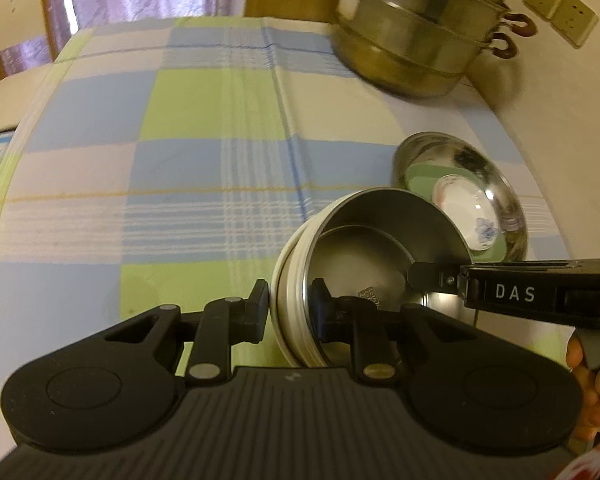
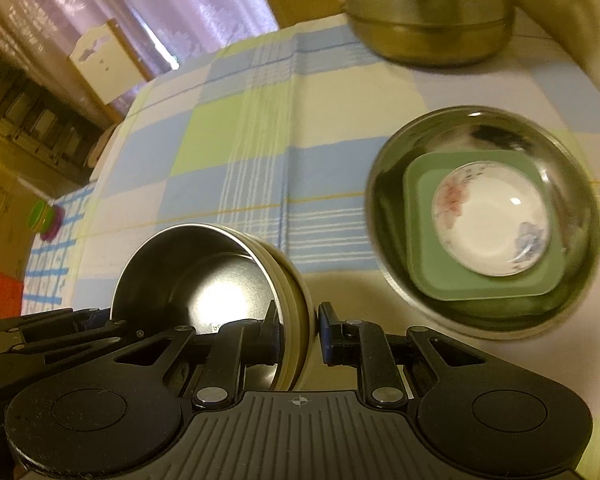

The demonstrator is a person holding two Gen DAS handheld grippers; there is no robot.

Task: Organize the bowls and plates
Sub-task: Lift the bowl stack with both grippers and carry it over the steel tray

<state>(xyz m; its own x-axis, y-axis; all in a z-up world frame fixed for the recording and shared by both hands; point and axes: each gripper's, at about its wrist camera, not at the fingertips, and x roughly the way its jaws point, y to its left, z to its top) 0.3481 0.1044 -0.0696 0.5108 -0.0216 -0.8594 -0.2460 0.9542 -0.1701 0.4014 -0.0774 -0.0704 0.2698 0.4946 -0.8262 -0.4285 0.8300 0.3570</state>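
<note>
A: Well, in the left wrist view the left gripper has its fingers clamped on the rim of the steel bowl, one pad outside on the cream band, one inside. The bowl sits low and right of centre, tilted, mouth turned to the right of the frame.

B: And the risk there?

A: A thin rim pinch on polished metal. I'd judge it could pivot or slip if either hand twists. The right gripper comes in from the right edge and grips the opposite rim, so the two could pull against each other.

B: Pose?

A: Pointing steeply down at the checked table, with the person's hand at the lower right.

B: The right wrist view?

A: The right gripper is likewise closed across the bowl wall, lower left of centre. The big steel basin, at the right, already holds a green square plate and a flowered dish.

B: So setting it in could knock that dish?

A: Probably, if it drops unevenly; the steamer pot at the top is well apart
</note>
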